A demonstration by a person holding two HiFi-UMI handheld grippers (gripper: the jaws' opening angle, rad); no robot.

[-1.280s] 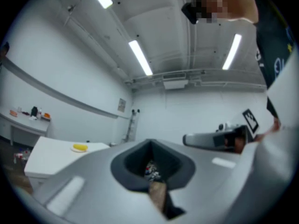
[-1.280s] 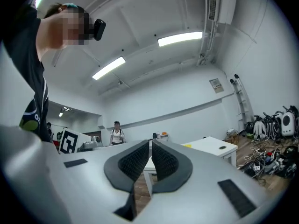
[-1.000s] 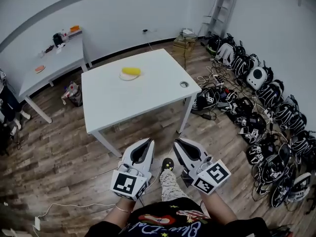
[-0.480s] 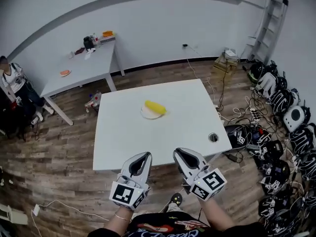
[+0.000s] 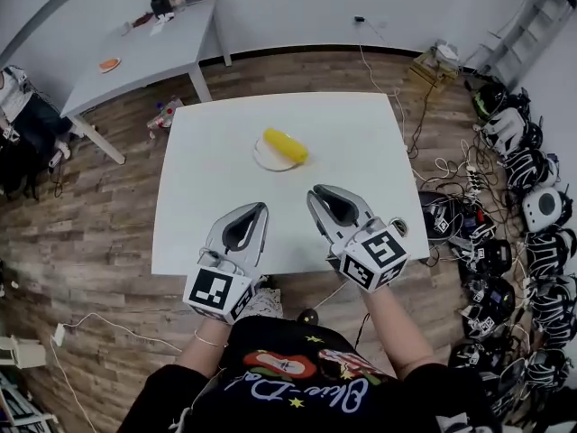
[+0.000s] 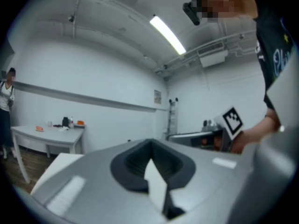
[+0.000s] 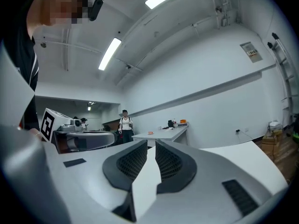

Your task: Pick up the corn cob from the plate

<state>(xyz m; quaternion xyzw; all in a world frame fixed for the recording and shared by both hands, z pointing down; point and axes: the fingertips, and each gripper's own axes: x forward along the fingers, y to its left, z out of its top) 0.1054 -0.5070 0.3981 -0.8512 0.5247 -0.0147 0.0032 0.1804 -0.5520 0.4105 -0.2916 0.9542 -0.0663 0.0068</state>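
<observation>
A yellow corn cob (image 5: 285,145) lies on a small white plate (image 5: 266,159) near the middle of the white table (image 5: 361,142). Both grippers hover level over the table's near edge, well short of the plate. My left gripper (image 5: 261,207) is shut and empty; in its own view (image 6: 150,143) the jaws meet. My right gripper (image 5: 312,190) sits beside it, nearest the cob; its jaws (image 7: 155,144) are just starting to open, only a thin slit shows and nothing is between them. Neither gripper view shows the corn.
A cable hole (image 5: 398,226) sits in the table near its right front corner. A second white table (image 5: 135,52) with small items stands at the back left, a person (image 5: 20,120) beside it. Helmets and cables (image 5: 514,161) crowd the floor on the right.
Both grippers and the head camera have advanced from the floor in front of the table to over its near edge. The corn and plate now lie much closer.
</observation>
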